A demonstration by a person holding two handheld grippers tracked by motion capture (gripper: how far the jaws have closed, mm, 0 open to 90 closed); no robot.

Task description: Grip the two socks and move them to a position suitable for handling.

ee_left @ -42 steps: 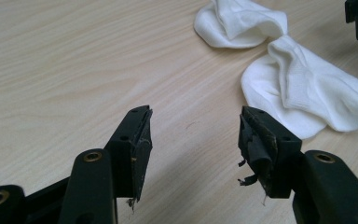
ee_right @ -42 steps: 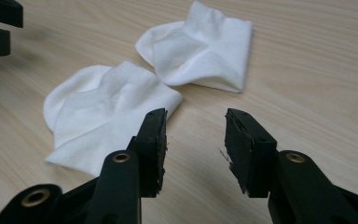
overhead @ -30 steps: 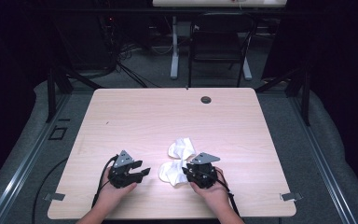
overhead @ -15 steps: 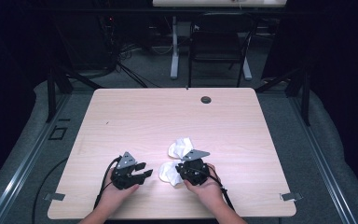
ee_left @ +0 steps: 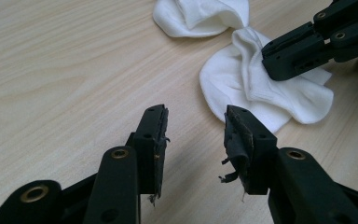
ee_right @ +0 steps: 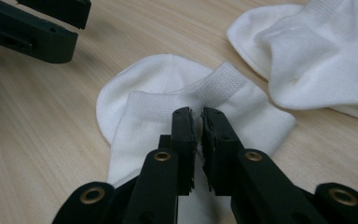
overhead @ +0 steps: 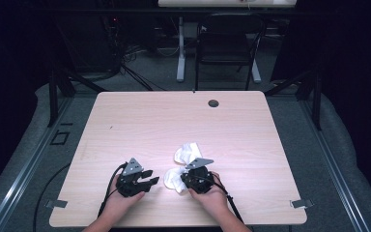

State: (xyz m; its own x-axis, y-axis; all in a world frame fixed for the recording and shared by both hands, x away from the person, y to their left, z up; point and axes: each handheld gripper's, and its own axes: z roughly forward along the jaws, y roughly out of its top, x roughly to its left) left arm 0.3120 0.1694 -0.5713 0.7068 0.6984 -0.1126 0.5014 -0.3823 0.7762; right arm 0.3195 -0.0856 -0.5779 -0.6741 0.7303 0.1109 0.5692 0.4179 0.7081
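The near white cotton ankle sock [ee_right: 168, 112] lies flat on the pale wooden table [overhead: 140, 121], close to its near edge and a little right of the middle. Its ribbed cuff faces the right gripper [ee_right: 196, 116], and its rounded toe points toward the left gripper [ee_left: 193, 126], so its long axis runs roughly along the near edge. A second white ankle sock [overhead: 187, 152] lies crumpled just beyond it, touching it, toward the far edge.

As for progress, I judge the work, most likely pairing or folding the socks, to be at its start: one cuff is gripped, both socks are still loose and unpaired, and nothing is yet lifted or laid together.

The right gripper's jaws have just been closing and now pinch a fold of the near sock's cuff between them. The left gripper's jaws have also been closing but stand apart over bare wood with nothing between them, just short of the sock's toe.
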